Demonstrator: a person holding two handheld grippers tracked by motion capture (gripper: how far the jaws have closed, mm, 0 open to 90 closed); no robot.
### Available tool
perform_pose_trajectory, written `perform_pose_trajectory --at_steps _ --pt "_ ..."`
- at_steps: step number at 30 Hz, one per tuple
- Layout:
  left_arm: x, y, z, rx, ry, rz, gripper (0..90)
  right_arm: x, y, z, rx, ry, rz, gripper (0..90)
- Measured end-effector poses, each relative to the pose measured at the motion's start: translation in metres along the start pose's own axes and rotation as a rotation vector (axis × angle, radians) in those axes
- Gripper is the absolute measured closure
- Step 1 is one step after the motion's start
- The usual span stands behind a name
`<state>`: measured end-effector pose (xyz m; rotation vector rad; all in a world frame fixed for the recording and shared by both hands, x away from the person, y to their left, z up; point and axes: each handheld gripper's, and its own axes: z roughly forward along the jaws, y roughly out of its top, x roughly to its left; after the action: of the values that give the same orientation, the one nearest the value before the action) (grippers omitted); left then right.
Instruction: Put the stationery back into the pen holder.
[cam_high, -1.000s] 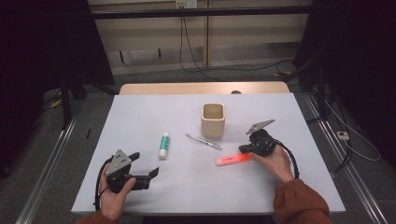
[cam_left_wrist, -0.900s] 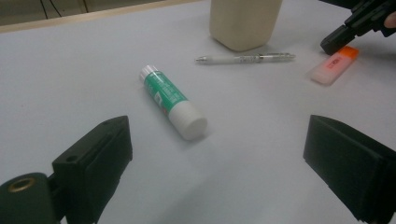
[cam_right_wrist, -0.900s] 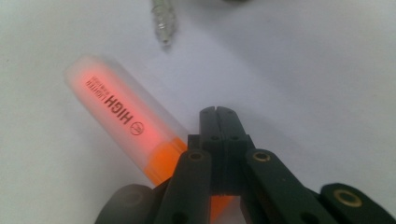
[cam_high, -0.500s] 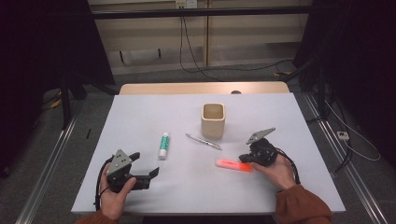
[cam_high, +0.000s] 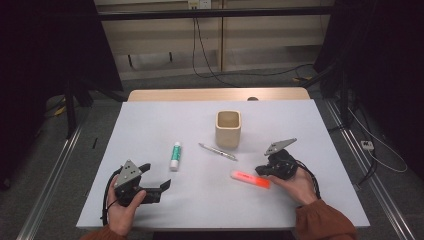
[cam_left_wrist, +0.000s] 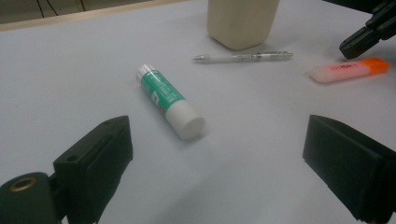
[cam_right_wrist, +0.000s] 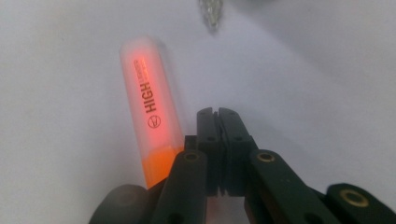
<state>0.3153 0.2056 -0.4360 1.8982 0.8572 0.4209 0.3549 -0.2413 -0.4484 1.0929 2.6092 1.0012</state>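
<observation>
High view, near to far. Left gripper (cam_high: 152, 182) sits at 7 o'clock on the table (cam_high: 150, 125) near the front edge, held in the person's left hand (cam_high: 122, 210); jaws spread wide, nothing between them. Right gripper (cam_high: 260, 170) at 4 o'clock, held in the right hand (cam_high: 295, 185); jaws pressed together on nothing, tips just beside the orange highlighter (cam_high: 250, 179) without gripping it. Right gripper view: closed jaws lie alongside the highlighter's orange end, highlighter (cam_right_wrist: 152, 126) flat on the table at 11 o'clock of the jaws. Highlighter sits at 5 o'clock from the table's middle. Next out, glue stick (cam_high: 175, 155) lying flat at 9 o'clock of centre, well apart from both grippers. Pen (cam_high: 218, 151) lies slanted near centre, just in front of the cup (cam_high: 228, 129). Cup stands upright at 12 o'clock of centre, farthest item.
</observation>
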Motion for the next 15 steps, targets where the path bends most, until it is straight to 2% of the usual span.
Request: perform_pose_trajectory --at_steps 3,5,7,9,11,13,15 --pt "0.000 0.000 0.000 0.003 0.000 0.001 8.2 -0.003 0.002 -0.006 -0.029 0.009 0.009 76.9" --pt "0.000 0.000 0.000 0.003 0.000 0.002 8.2 -0.004 0.002 -0.008 -0.043 0.016 0.017 67.5" --pt "0.000 0.000 0.000 0.003 -0.001 0.001 8.3 -0.005 0.003 -0.010 -0.044 0.019 0.018 53.3" --pt "0.000 0.000 0.000 0.003 0.003 0.001 8.2 -0.006 0.005 -0.011 -0.052 0.005 0.037 35.1" --pt "0.000 0.000 0.000 0.004 0.001 0.001 8.2 -0.005 0.007 -0.013 -0.048 0.010 0.033 31.7" --pt "0.000 0.000 0.000 0.005 0.001 0.004 8.2 -0.004 0.008 -0.016 -0.054 0.015 0.031 24.5" --pt "0.000 0.000 0.000 0.004 -0.002 0.002 8.3 -0.002 0.009 -0.019 -0.045 0.042 0.014 22.1"
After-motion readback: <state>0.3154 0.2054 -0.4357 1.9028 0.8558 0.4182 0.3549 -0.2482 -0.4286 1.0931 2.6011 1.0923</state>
